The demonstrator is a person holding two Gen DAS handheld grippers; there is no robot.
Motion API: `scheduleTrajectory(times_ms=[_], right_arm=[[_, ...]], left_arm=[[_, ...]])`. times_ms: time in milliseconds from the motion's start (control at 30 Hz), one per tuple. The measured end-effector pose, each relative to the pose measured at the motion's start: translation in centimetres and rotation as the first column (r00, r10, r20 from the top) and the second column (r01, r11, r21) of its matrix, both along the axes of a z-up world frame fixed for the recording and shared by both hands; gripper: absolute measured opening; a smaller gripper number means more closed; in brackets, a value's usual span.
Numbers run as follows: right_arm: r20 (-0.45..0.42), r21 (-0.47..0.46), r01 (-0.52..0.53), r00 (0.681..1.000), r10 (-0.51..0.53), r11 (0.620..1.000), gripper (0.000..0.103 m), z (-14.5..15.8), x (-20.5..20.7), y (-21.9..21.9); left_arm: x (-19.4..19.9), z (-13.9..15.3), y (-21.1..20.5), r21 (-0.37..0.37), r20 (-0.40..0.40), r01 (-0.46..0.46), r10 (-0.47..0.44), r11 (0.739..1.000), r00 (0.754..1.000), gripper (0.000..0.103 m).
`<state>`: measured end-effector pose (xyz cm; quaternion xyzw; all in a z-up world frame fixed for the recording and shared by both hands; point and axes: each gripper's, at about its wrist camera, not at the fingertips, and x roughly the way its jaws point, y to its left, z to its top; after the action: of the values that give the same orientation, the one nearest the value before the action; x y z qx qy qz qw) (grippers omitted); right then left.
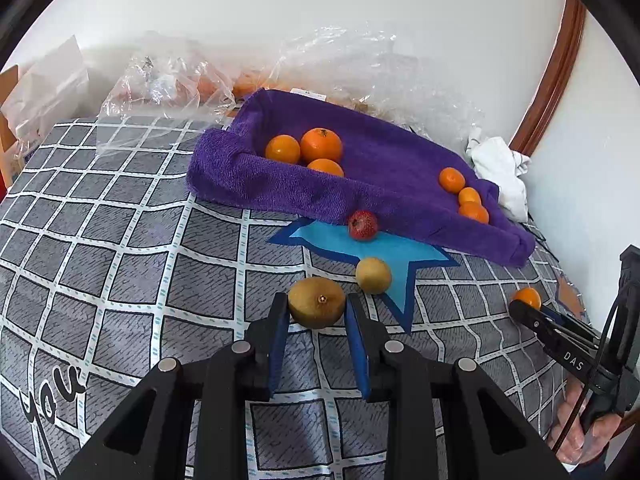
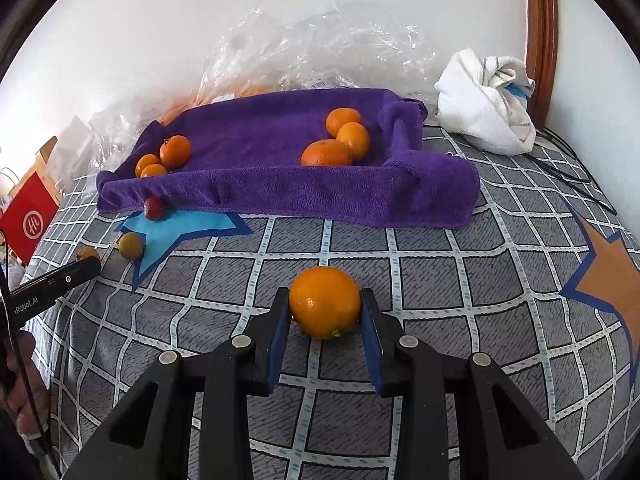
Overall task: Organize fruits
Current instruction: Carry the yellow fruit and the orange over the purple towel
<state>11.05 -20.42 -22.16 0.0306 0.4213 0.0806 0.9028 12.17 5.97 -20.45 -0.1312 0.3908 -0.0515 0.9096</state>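
Note:
My left gripper is shut on a brown kiwi that rests low on the checked bedspread. A second kiwi lies just beyond it on a blue star print, and a red fruit sits against the purple towel. In the right wrist view my right gripper is shut on an orange on the bedspread. The purple towel holds three oranges at one end and three small ones at the other.
Crumpled clear plastic bags lie behind the towel by the wall. A white cloth sits at the far right near a wooden frame. A red paper bag stands at the left edge. A person's hand holds the other gripper.

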Motion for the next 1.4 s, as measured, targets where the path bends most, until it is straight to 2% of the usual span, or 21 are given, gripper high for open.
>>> scheduleTrajectory(times_ms=[233,367,400,533,667,833,967,1167,1300,1400], right_arm=[[-0.010,0.026,0.001,1.000,-0.001,1.000,0.034,0.0,0.2,-0.3],[-0.027,0.038,0.008,1.000,-0.007,0.999,0.034,0.3,0.3,-0.5],[-0.029,0.052,0.006,1.000,-0.004,0.999,0.034,0.5,0.4,-0.6],[-0.003,0.045,0.005,1.000,-0.005,0.999,0.034,2.4,1.5,-0.6],[0.046,0.045,-0.007,0.999,0.005,0.999,0.034,4.6,4.4,-0.1],[0.072,0.023,-0.039,0.997,0.037,0.999,0.034,6.0,9.3,1.4],[0.047,0.008,-0.071,0.996,0.070,0.997,0.034,5.3,13.1,2.5],[-0.048,-0.023,-0.080,0.996,0.079,0.996,0.034,2.3,17.1,3.6],[-0.082,-0.015,-0.083,0.993,0.082,0.996,0.034,1.2,18.1,3.8],[-0.097,-0.048,-0.103,0.990,0.098,0.994,0.034,0.6,18.0,4.5]], left_arm=[[-0.4,0.4,0.3,-0.025,0.037,-0.015,0.016,1.000,0.999,0.027],[-0.2,0.6,0.4,0.009,0.012,-0.032,0.032,0.999,0.999,0.027],[-0.1,0.9,0.4,0.026,0.004,-0.039,0.039,0.999,0.999,0.027],[0.5,3.0,1.3,0.008,0.019,-0.047,0.047,0.999,0.999,0.027],[2.4,5.8,2.0,0.041,0.047,-0.063,0.061,0.997,0.997,0.027],[5.4,7.7,3.2,0.033,0.059,-0.080,0.078,0.996,0.995,0.027],[8.0,7.8,3.9,0.054,0.043,-0.099,0.097,0.994,0.994,0.027],[12.1,7.1,4.3,0.068,0.008,-0.094,0.094,0.993,0.996,0.027],[14.8,6.2,3.4,0.068,-0.009,-0.074,0.075,0.995,0.997,0.027],[16.8,5.3,2.8,0.057,-0.041,-0.065,0.068,0.996,0.997,0.027]])
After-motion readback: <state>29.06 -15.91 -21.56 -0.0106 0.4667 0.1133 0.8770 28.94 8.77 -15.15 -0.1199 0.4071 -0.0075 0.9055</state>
